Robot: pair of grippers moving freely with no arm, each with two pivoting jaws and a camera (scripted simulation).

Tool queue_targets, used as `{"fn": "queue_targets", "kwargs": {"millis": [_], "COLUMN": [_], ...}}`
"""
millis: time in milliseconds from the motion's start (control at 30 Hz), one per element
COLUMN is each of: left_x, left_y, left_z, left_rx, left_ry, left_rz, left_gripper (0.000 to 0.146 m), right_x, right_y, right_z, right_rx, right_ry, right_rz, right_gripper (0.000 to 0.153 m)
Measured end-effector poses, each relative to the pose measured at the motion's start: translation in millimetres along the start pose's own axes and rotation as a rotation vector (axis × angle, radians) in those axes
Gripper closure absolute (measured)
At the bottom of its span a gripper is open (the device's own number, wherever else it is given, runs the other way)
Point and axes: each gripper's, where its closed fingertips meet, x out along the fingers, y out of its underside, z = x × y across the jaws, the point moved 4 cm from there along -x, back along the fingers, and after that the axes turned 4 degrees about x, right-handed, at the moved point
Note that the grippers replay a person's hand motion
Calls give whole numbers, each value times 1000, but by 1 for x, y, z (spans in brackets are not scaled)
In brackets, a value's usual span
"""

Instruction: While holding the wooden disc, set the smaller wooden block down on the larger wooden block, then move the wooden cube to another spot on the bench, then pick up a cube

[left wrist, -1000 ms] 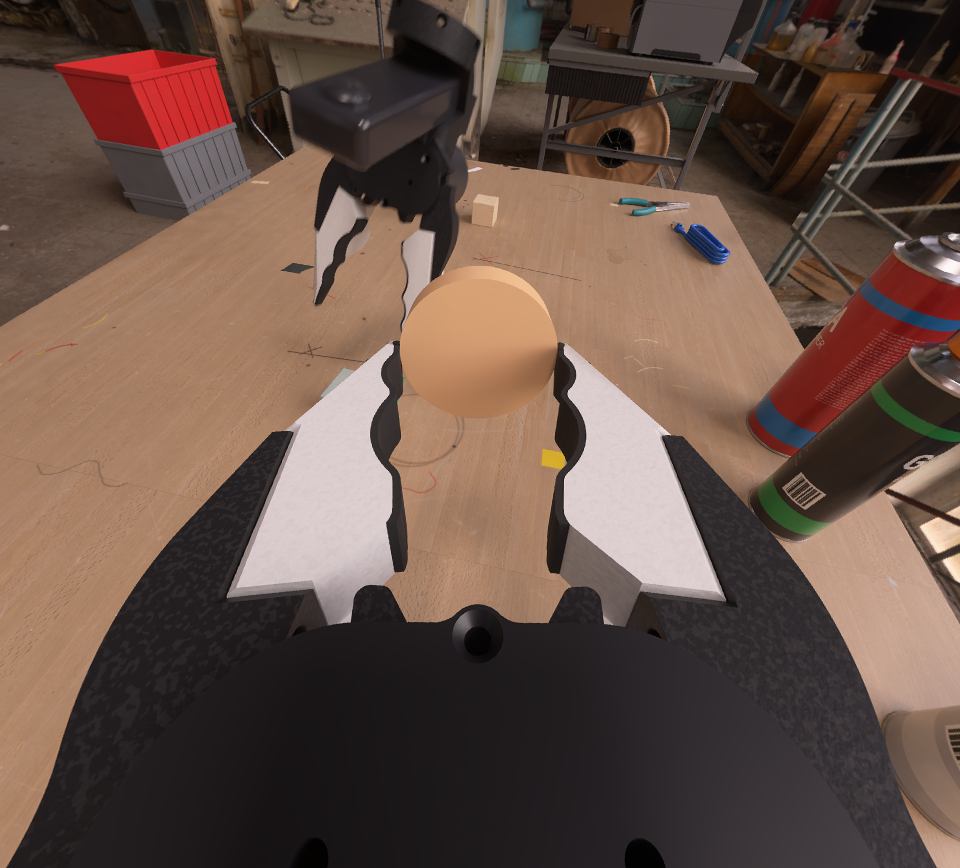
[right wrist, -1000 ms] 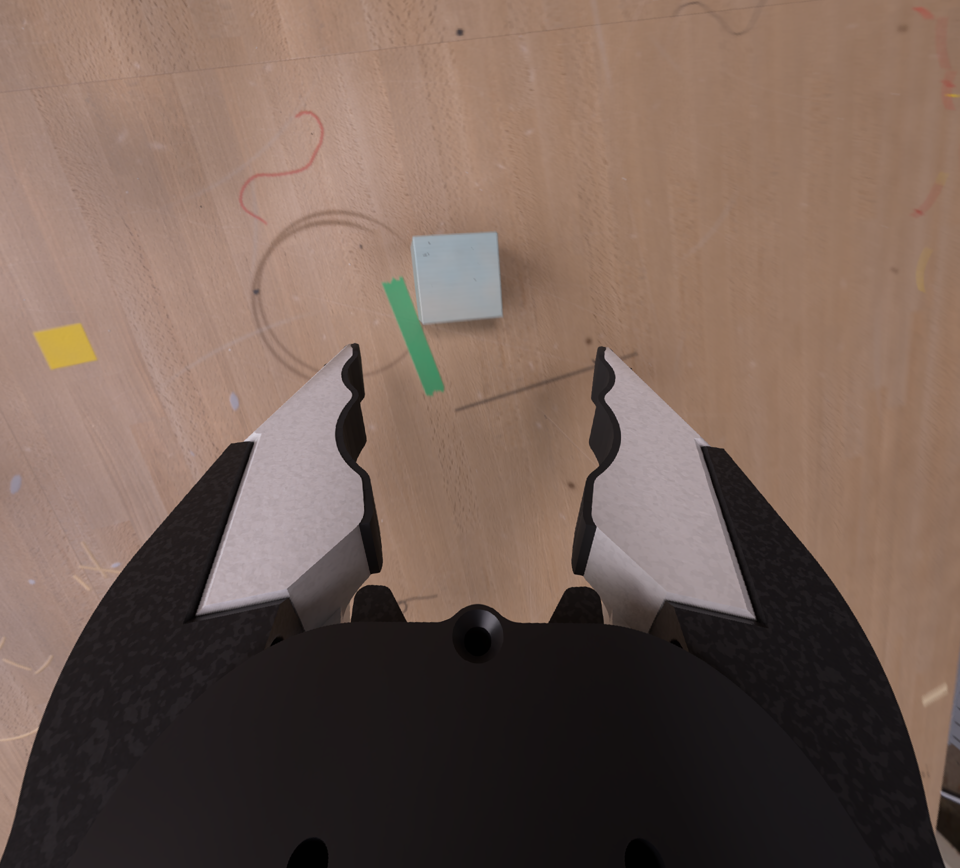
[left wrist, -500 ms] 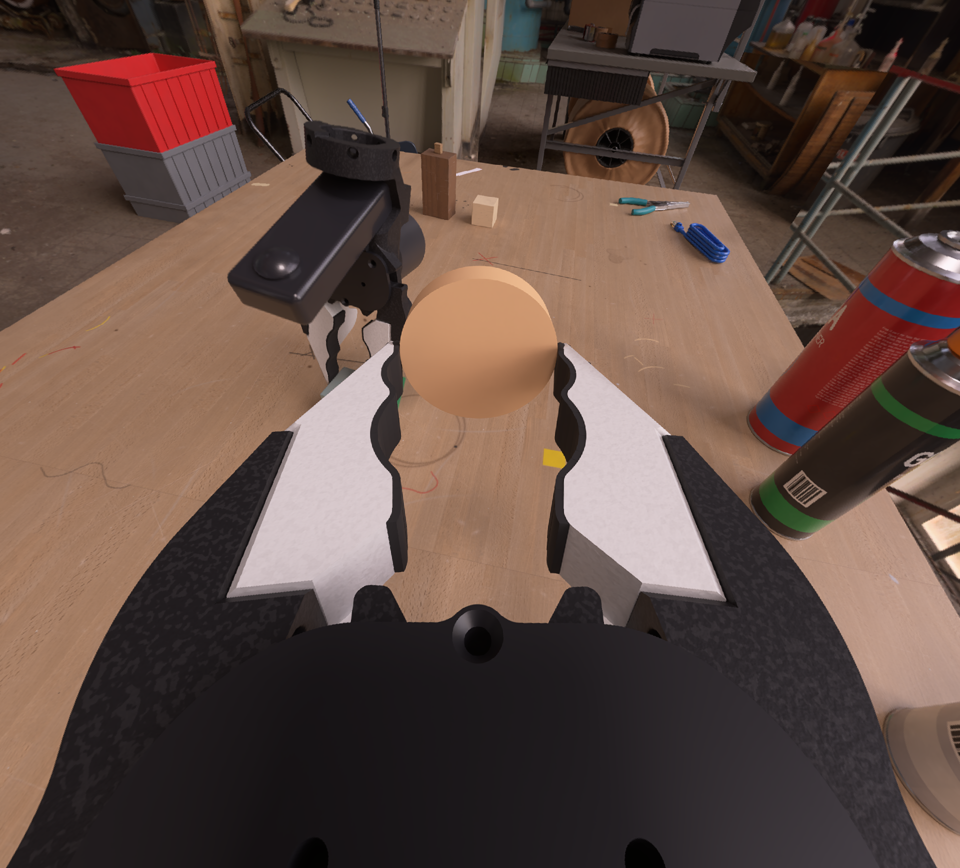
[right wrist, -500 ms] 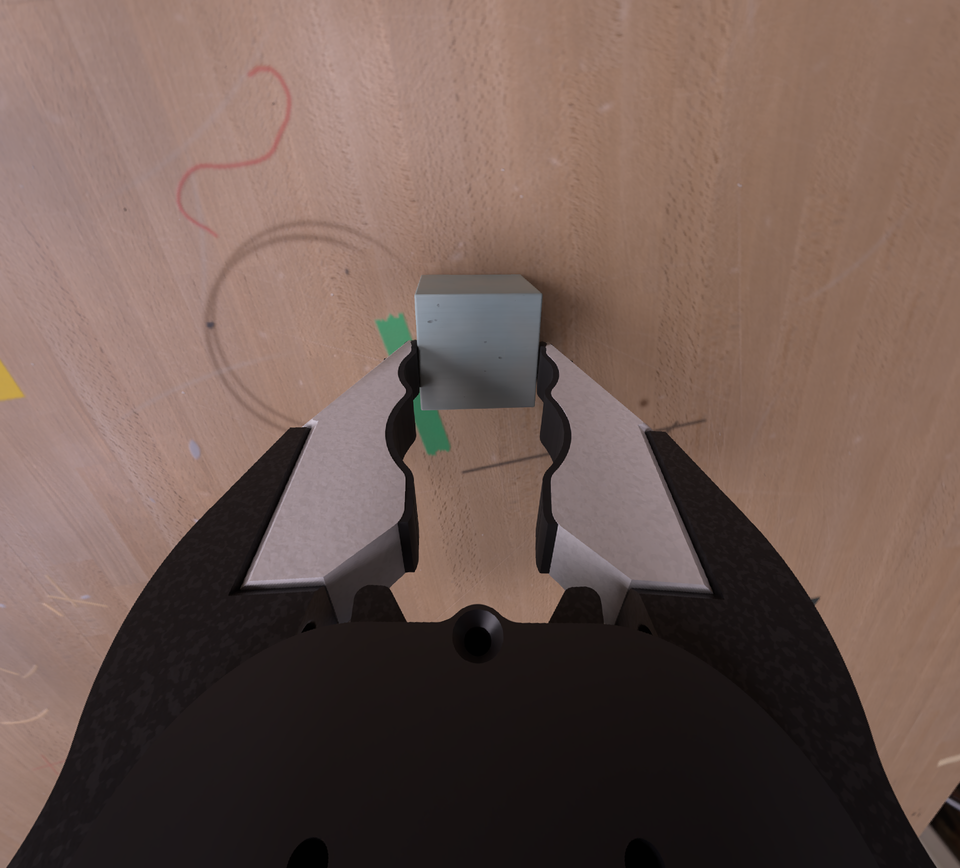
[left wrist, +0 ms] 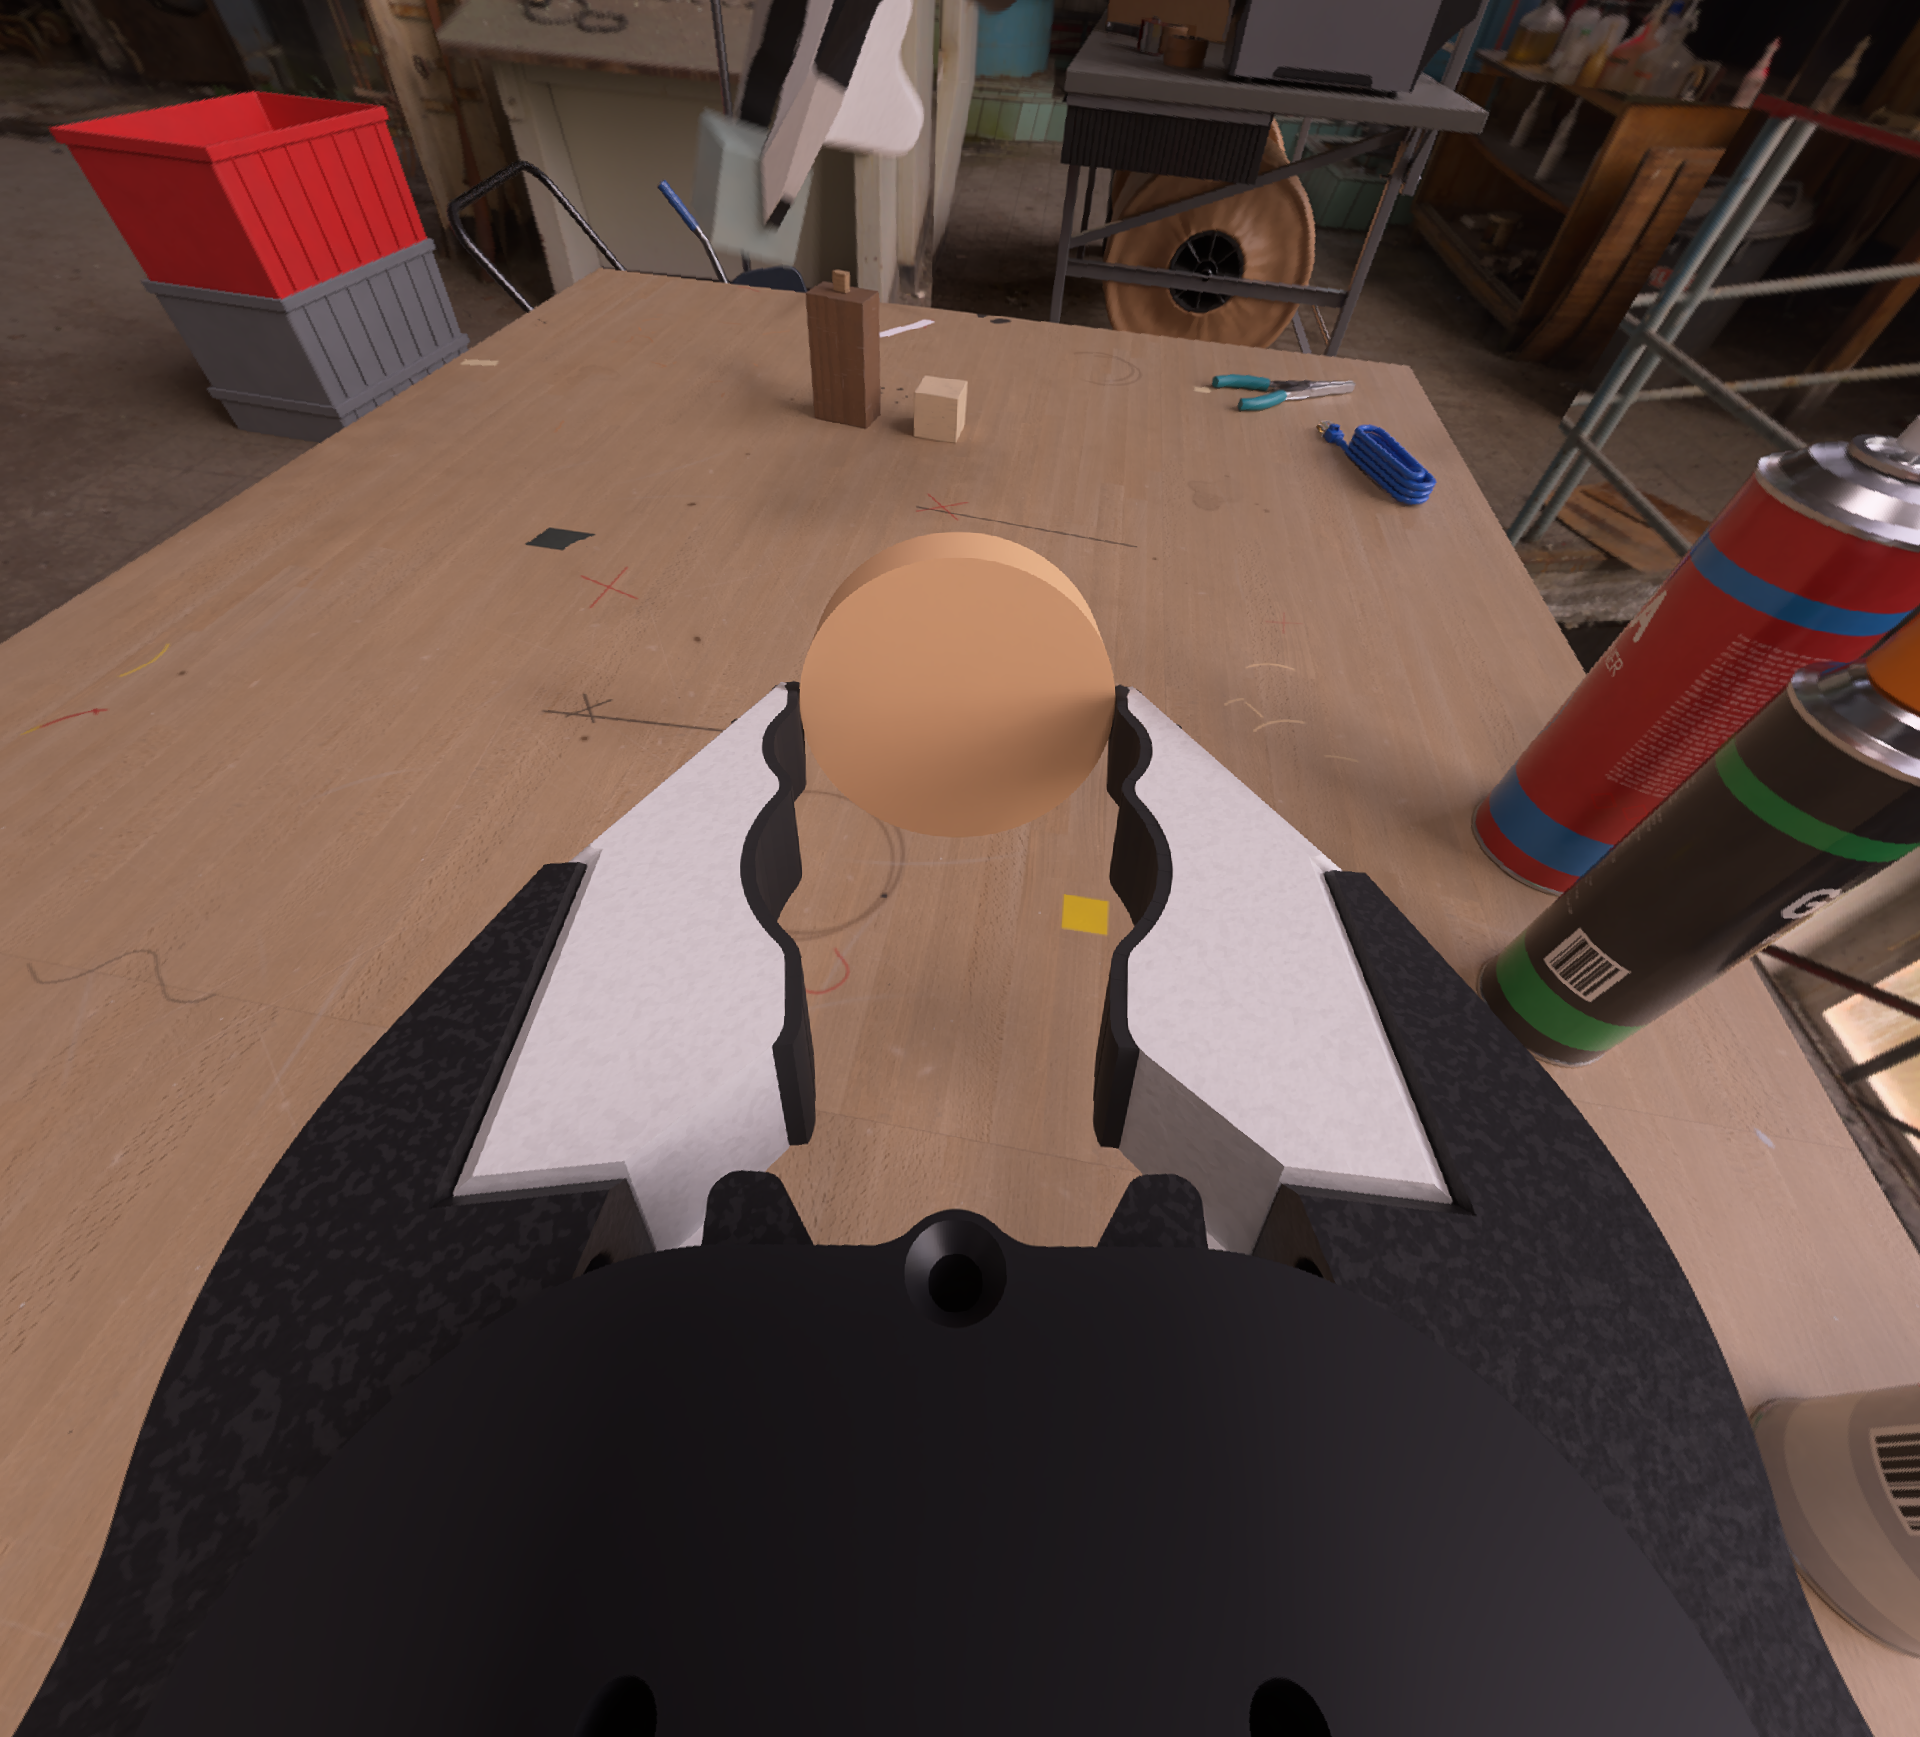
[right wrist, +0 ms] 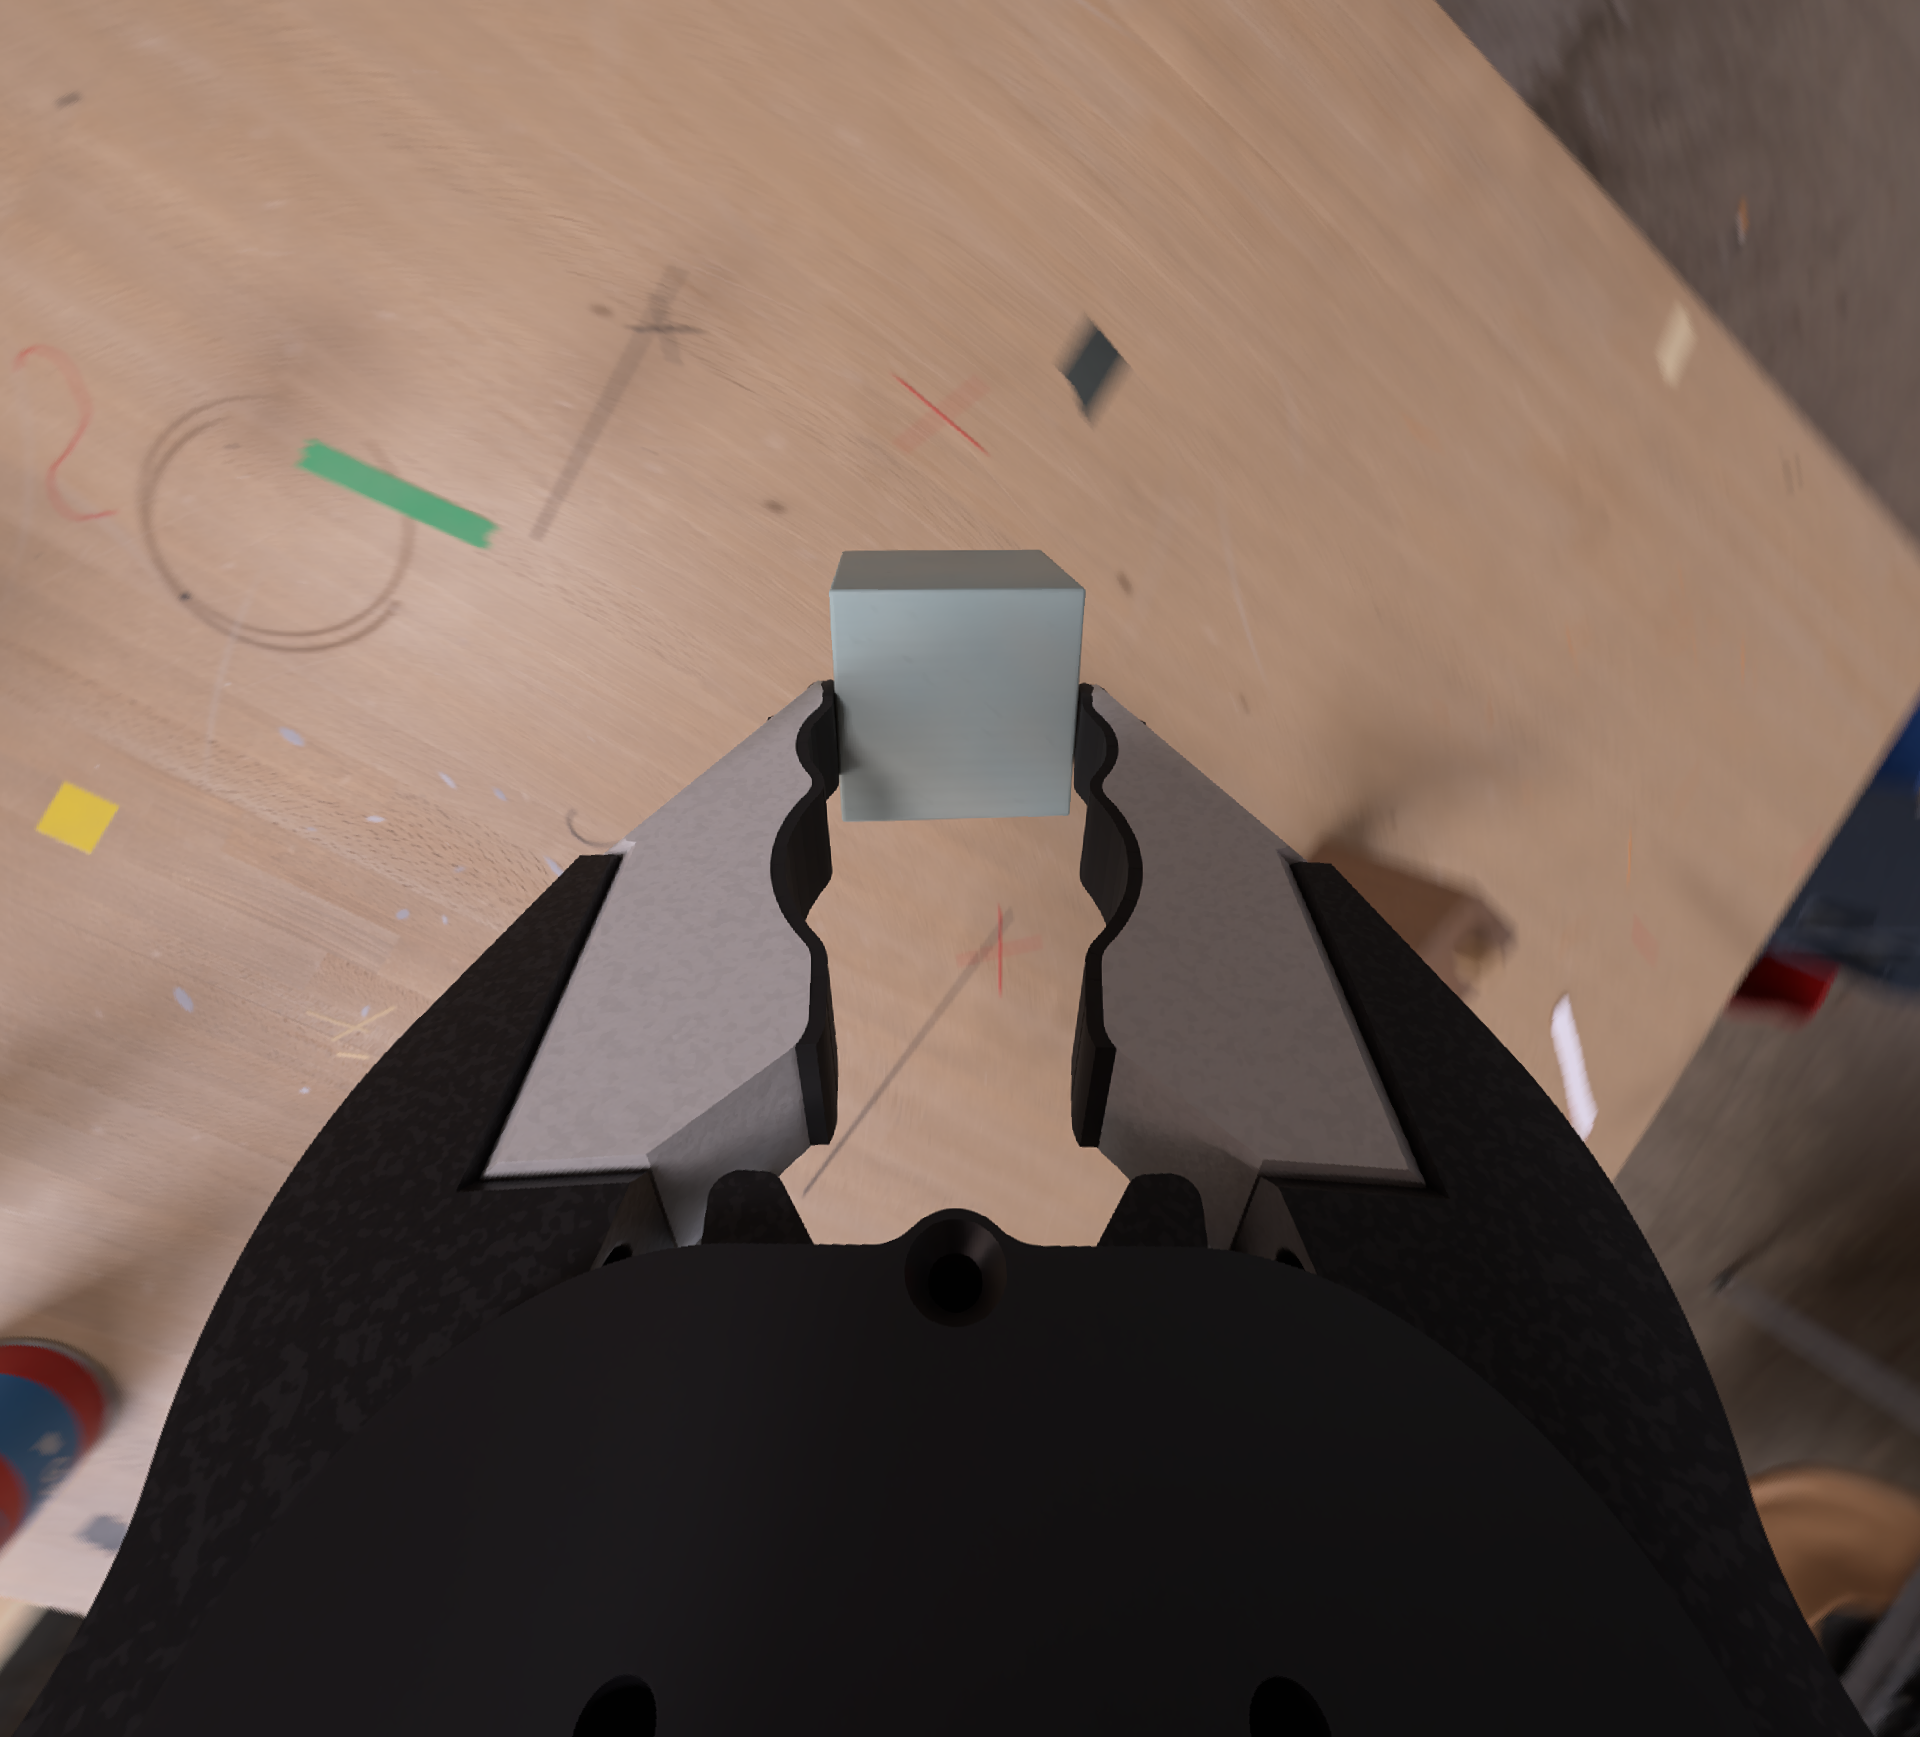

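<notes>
A: Our right fingers [right wrist: 954, 757] are clamped on the two side faces of the grey cube [right wrist: 954, 700], near their tips, and it hangs well clear of the table [right wrist: 520, 77].

B: And the left fingers [left wrist: 956, 721] pinch the disc [left wrist: 954, 685] by its rim, flat face toward us, off the table too.

A: So we judge this to be the last step, picking up a cube. To do it well we keep the squeeze even and lift straight. The view below the cube is smeared, so we're swinging fast, and a grip this close to the tips could let it twist out.

B: Agreed, we slow down and hold it level. The left side must not loosen; the disc has only two thin contact points on a round edge.

A: From the left view the right gripper [left wrist: 800, 129] sits high over the far end, above the tall block [left wrist: 844, 357] with the small block [left wrist: 841, 279] on top and the pale cube [left wrist: 941, 409] just beside it.

B: Then we stay clear of that stack, and of the spray cans [left wrist: 1714, 700] on our right.
</notes>
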Motion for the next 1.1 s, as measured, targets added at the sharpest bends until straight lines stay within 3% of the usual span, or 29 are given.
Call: {"fn": "queue_targets", "kwargs": {"millis": [100, 200, 433, 700, 1100], "left_x": [4, 8, 17, 24, 21], "left_y": [0, 1, 5, 10, 10], "left_z": [-3, -5, -10, -9, -7], "left_rx": [7, 9, 19, 8, 4], "left_ry": [8, 16, 31, 43, 42], "left_rz": [10, 18, 54, 76, 71], "left_gripper": [87, 87, 87, 87, 87], "right_x": [-25, -26, 37, 101, 138], "right_y": [48, 98, 171, 197, 208], "right_z": [-51, -83, -102, -109, -107], "right_rx": [233, 385, 593, 664, 666], "right_ry": [55, 91, 44, 43, 85], "right_rz": [24, 66, 119, 166, 256], "right_gripper": [107, 107, 107, 107, 107]}}
